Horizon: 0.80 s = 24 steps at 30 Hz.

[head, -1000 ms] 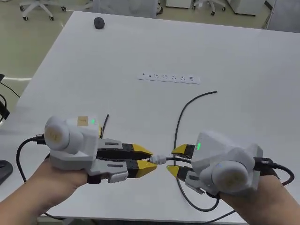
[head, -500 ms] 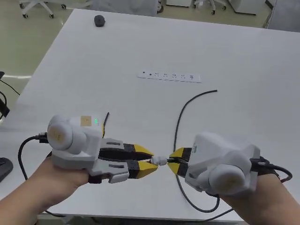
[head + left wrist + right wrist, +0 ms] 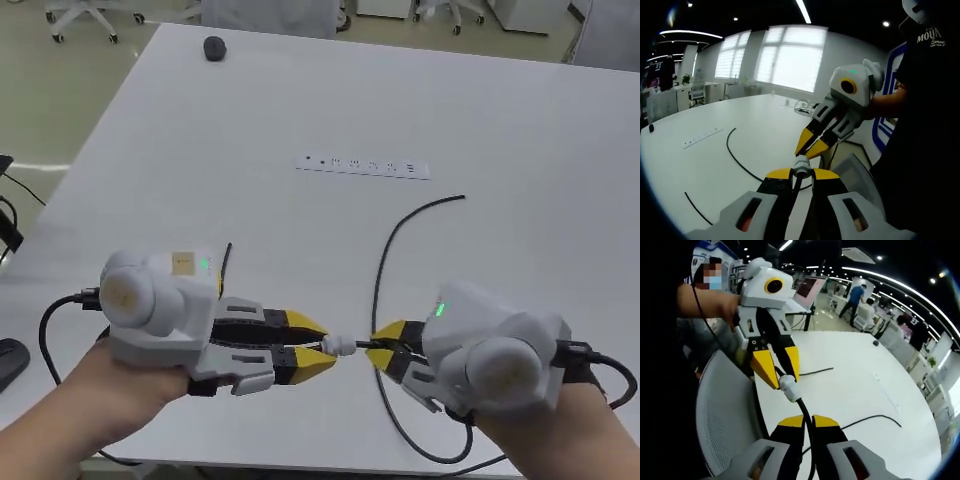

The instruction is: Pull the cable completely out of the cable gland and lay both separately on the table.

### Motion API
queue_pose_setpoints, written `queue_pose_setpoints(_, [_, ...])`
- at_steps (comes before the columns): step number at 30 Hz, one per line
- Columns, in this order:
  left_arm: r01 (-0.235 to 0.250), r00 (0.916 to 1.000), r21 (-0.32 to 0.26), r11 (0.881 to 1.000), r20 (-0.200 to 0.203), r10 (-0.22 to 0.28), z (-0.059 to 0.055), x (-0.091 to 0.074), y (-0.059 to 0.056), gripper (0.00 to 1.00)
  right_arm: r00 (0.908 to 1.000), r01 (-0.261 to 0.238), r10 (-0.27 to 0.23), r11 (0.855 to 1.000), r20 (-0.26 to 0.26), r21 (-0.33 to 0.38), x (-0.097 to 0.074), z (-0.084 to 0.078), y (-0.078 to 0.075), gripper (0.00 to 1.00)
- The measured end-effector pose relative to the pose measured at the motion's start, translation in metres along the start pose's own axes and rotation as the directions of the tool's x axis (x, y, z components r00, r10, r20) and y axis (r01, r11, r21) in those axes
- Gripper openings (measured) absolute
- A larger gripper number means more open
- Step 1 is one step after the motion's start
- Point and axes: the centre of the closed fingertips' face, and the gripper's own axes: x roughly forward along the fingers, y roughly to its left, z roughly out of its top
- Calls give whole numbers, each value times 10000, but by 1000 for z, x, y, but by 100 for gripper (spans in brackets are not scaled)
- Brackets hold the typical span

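Note:
My left gripper (image 3: 324, 347) is shut on the white cable gland (image 3: 339, 346), held above the table's near edge. In the left gripper view the gland (image 3: 801, 166) sits between the yellow tips. My right gripper (image 3: 386, 348) faces it, shut on the black cable (image 3: 361, 345) just right of the gland. The cable passes between the right gripper's (image 3: 807, 421) tips and runs up to the gland (image 3: 788, 386). The rest of the cable (image 3: 381, 262) lies on the white table (image 3: 300, 110), curving to a free end at the centre right.
A white power strip (image 3: 362, 166) lies mid-table. A dark round object (image 3: 213, 47) sits at the far left corner. A short black wire piece (image 3: 225, 262) lies behind the left gripper. A grey mesh chair (image 3: 725, 410) stands below the table's near edge.
The right gripper, open around the cable a second ago, has shut on it close to the gland. It has since drawn slightly right, so a short stretch of cable shows between the two grippers.

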Motion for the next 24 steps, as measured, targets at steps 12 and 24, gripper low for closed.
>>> queue_pose_setpoints(12, [-220,9998,-26,9998,-27,220,1,0,2,15,9995,231,-171,9719,-276,2343,0,-32,-19,0])
queue_pose_setpoints(24, [-226,9997,10,9997,-107,226,1,5,3,15,9943,627,-136,8766,-1057,4771,9,-73,-32,1])
